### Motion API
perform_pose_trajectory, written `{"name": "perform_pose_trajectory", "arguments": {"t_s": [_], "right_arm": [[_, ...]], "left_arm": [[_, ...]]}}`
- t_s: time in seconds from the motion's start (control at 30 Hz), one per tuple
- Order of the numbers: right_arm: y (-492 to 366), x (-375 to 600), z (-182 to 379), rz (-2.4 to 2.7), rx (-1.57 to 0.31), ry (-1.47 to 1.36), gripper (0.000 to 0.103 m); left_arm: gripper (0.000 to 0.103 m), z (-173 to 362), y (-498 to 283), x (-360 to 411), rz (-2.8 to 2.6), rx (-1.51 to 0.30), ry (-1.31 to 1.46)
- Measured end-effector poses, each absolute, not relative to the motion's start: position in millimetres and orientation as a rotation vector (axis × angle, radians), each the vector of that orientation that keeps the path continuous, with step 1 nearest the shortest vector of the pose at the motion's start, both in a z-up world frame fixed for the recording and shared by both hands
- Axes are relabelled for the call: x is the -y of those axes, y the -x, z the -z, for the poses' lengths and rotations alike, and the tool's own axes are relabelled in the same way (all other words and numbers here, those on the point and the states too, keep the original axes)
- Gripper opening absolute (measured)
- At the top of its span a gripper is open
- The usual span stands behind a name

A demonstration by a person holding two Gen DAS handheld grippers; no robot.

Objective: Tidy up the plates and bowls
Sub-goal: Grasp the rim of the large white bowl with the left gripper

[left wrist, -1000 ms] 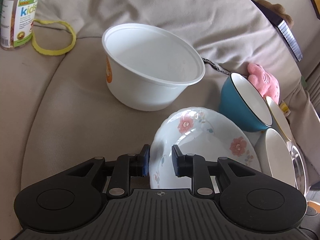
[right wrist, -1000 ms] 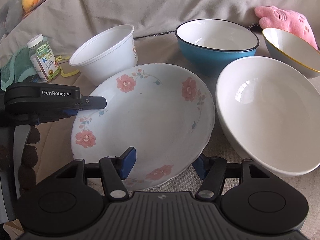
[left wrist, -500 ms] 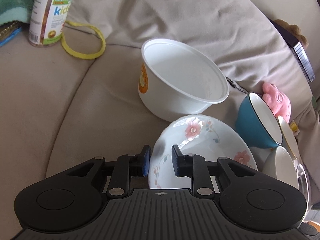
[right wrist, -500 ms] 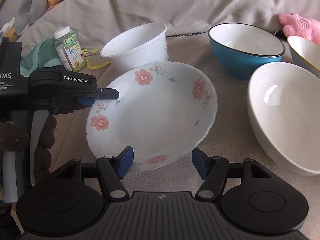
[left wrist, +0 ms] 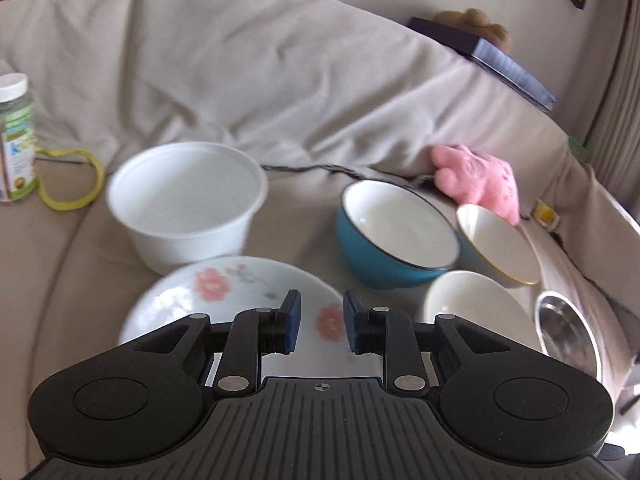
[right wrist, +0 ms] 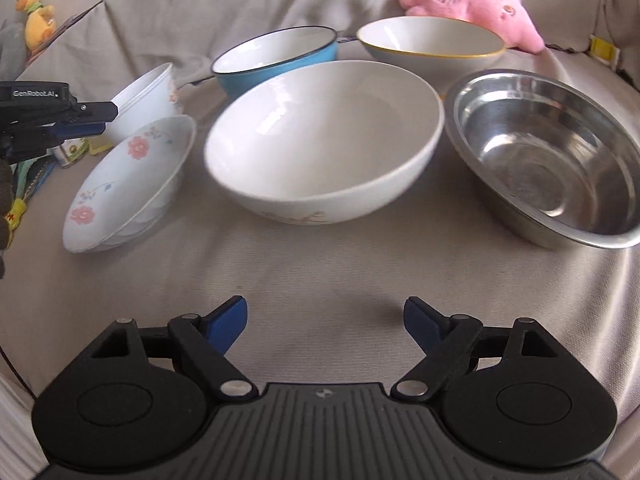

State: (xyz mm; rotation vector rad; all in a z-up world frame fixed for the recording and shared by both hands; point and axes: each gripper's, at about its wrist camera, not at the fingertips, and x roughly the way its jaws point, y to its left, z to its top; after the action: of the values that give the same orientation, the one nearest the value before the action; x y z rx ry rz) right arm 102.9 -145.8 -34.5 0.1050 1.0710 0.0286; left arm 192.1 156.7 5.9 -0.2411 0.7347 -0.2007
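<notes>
Floral plate point(right wrist: 128, 184) sits tilted on sofa, left of white bowl point(right wrist: 324, 140). Left gripper point(left wrist: 319, 322) narrow, empty above plate; right gripper point(right wrist: 325, 322) wide, empty. Likely between steps: next needs a rim grasp for stacking.

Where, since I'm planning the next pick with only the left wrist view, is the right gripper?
Observer: The right gripper hovers over bare sofa cushion in front of the big white bowl, with its jaws wide open and empty.
Operator: Anything in the steel bowl? I only see its edge.
Observer: The steel bowl is empty and sits right beside the white bowl.
</notes>
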Motion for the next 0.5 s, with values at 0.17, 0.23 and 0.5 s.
{"name": "perform_pose_trajectory", "arguments": {"t_s": [0.17, 0.23, 0.5], "right_arm": [[-103, 165, 40, -0.037, -1.084, -0.167, 0.100], [-105, 161, 44, -0.059, -1.104, -0.137, 0.103], [-104, 154, 47, -0.027, -1.087, -0.122, 0.103]], "left_arm": [[0.025, -3, -199, -105, 0.304, -0.804, 0.196], [0.025, -2, -195, -93, 0.323, -0.819, 0.170], [0.025, -2, -191, -84, 0.304, -0.831, 0.129]]}}
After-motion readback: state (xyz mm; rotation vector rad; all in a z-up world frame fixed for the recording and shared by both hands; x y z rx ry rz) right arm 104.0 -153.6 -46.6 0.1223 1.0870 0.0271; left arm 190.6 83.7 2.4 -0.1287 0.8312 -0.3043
